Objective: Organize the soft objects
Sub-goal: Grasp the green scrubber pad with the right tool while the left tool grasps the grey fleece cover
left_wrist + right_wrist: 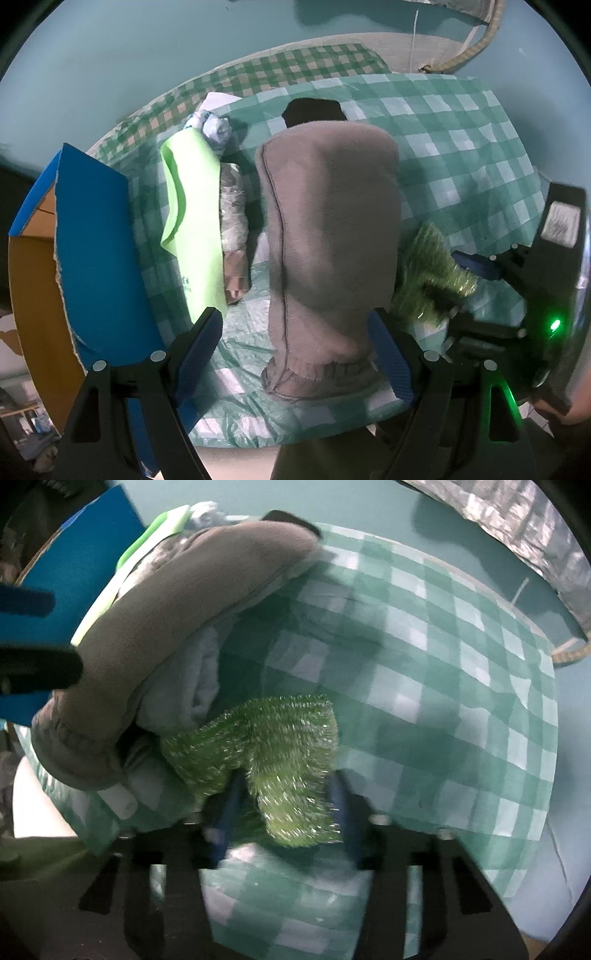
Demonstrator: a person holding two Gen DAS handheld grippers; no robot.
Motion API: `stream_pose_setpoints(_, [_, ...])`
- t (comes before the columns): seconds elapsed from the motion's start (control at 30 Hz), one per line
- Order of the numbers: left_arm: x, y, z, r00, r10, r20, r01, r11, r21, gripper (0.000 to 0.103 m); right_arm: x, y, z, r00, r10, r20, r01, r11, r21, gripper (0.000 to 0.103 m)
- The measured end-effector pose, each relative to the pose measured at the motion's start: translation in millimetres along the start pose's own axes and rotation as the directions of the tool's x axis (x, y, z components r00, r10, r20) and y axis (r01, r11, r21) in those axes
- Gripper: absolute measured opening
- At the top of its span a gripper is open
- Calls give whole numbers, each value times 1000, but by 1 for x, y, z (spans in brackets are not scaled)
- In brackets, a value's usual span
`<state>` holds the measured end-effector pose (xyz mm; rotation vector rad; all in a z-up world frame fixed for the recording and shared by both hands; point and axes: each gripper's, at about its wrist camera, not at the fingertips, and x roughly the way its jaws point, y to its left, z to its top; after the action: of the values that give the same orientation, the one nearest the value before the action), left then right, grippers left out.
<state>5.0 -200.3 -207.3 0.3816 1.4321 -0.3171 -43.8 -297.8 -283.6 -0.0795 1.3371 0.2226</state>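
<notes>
Checked cloth [461,147] covered the table, soft items laid out on it for sorting. Blue box [99,251] stood at the left edge, probably the drop spot. Grey mitt [328,240] lay lengthwise mid-table, cuff near. Lime cloth [192,221] lay left of it over a wrapped bundle [232,210]. Green scrubber [273,746] sat just right of the mitt's cuff. Left gripper [295,354] hung over the cuff, jaws apart, nothing held, likely lining up a grab. Right gripper [284,805] was clamped on the scrubber's near edge, likely to lift it.
</notes>
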Motion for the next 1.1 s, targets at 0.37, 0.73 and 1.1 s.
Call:
stream_pose_setpoints(0.37, [9, -29, 8, 999, 52, 4, -52, 996, 71, 82, -9, -49, 12, 999, 51, 11, -52, 980, 194, 18])
stream_pose_setpoints(0.73, [45, -27, 14, 995, 68, -67, -66, 997, 41, 75, -14, -56, 4, 996, 72, 44, -79, 977, 196, 18])
stream_pose_setpoints(1.1, [28, 7, 4, 996, -61, -61, 54, 992, -111, 29, -30, -57, 9, 991, 105, 80, -119, 974, 193, 18])
